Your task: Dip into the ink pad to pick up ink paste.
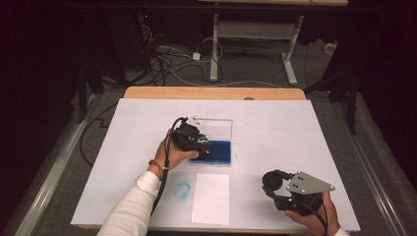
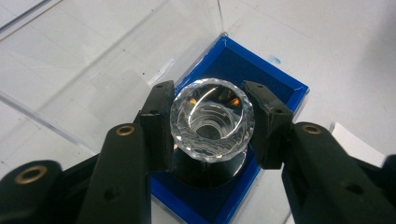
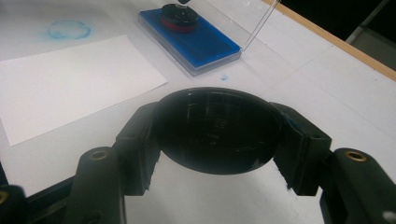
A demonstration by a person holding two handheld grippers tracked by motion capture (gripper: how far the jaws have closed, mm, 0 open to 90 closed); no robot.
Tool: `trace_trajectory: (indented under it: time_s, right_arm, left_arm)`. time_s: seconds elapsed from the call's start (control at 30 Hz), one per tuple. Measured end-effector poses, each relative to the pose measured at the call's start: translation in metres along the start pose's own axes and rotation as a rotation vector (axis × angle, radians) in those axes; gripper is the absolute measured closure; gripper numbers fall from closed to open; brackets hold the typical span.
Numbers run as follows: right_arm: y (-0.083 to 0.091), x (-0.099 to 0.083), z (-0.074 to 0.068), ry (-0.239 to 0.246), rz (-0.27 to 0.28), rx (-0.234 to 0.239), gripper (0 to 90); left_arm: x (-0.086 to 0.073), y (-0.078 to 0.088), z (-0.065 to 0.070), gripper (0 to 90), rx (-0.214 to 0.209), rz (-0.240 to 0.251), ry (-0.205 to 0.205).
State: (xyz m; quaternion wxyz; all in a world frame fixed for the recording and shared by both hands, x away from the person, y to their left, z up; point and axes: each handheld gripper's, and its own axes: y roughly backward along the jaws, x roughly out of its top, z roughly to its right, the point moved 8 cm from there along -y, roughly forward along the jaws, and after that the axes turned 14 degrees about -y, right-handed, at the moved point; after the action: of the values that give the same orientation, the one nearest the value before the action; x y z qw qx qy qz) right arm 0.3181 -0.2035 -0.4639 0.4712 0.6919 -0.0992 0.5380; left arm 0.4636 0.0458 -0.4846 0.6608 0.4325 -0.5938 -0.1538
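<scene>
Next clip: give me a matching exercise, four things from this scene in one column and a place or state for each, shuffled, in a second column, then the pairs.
Things:
1. stamp with the clear faceted knob
2. black round cap
3. white paper sheet
4. blue smudge

Places or states:
A. lying flat at the table's near edge, nothing on it
B. clamped in the left gripper, standing on the blue ink pad
C. on the table just left of the sheet
D. clamped in the right gripper, away from the pad

Pairs: 1-B, 2-D, 3-A, 4-C
</scene>
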Motion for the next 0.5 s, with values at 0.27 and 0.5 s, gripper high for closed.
trace_trajectory:
  time_s: [0.27,0.5]
  right_arm:
    - [-0.0016,-0.0006,-0.0013,0.006,-0.008,0.003,38.2]
    - [-0.0027,-0.0003,-0.0024,0.006,-0.010,0.005,38.2]
  left_arm:
    - [0.0013,-0.0010,0.0012,55.0,0.014,-0.013,-0.003]
    - [-0.0005,-0.0004,0.0002,55.0,0.002,0.003,0.011]
